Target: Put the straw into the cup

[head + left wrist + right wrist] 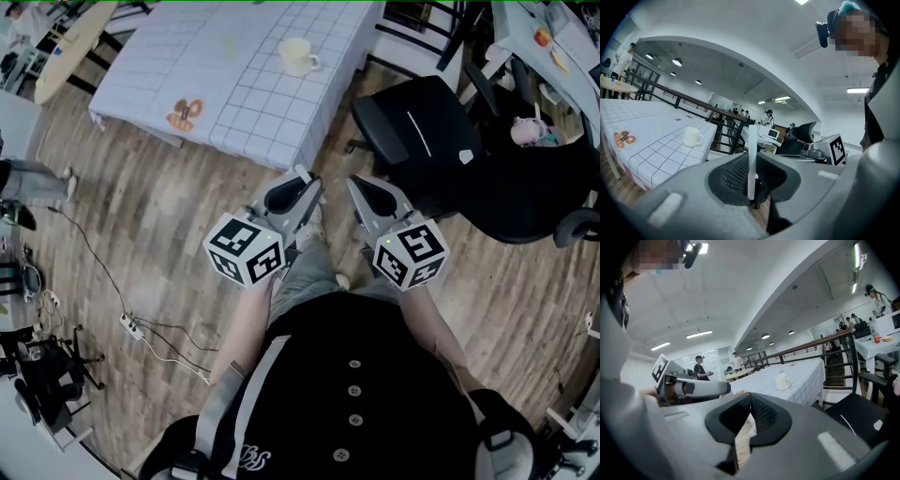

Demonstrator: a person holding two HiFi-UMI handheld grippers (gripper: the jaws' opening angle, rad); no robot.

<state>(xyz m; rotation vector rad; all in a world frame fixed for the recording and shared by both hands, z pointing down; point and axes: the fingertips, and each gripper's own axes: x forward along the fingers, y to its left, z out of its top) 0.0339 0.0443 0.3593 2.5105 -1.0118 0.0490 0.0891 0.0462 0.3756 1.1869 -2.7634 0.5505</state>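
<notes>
Head view: looks down on left gripper (pixel 302 178) and right gripper (pixel 356 186), side by side over wood floor (pixel 169 225), just ahead of the person's dark top.

- Ahead of both: surface (pixel 187 56) under a white checked cloth, cup (pixel 296 56) standing near its right edge with the handle to the right.
- Also on the cloth: flat orange-brown item (pixel 185 113), well apart from cup.
- Right of the surface corner: black office chair (pixel 422 131), close beside right gripper's side.
- On the floor at left: power strip (pixel 130 326) with trailing cables.
- Between grippers and surface: only a strip of floor, no object blocking.

Left gripper view: narrow jaws, clamped on straw (pixel 751 161).

- Straw white and straight, long axis upright, at right angles to the jaws.
- Upper end pokes well above the jaws; lower end sits down in the dark recess between them.
- Cup seen ahead and to the left, upright on the surface, well apart from straw.
- Dark railing (pixel 689 100) behind the surface, several people far back.
- Right gripper's marker cube shows at right.

Right gripper view: jaws only narrowly apart, floor visible through the slit, nothing between them.

- Cup and surface ahead, chair seat at lower right, left gripper at left.
</notes>
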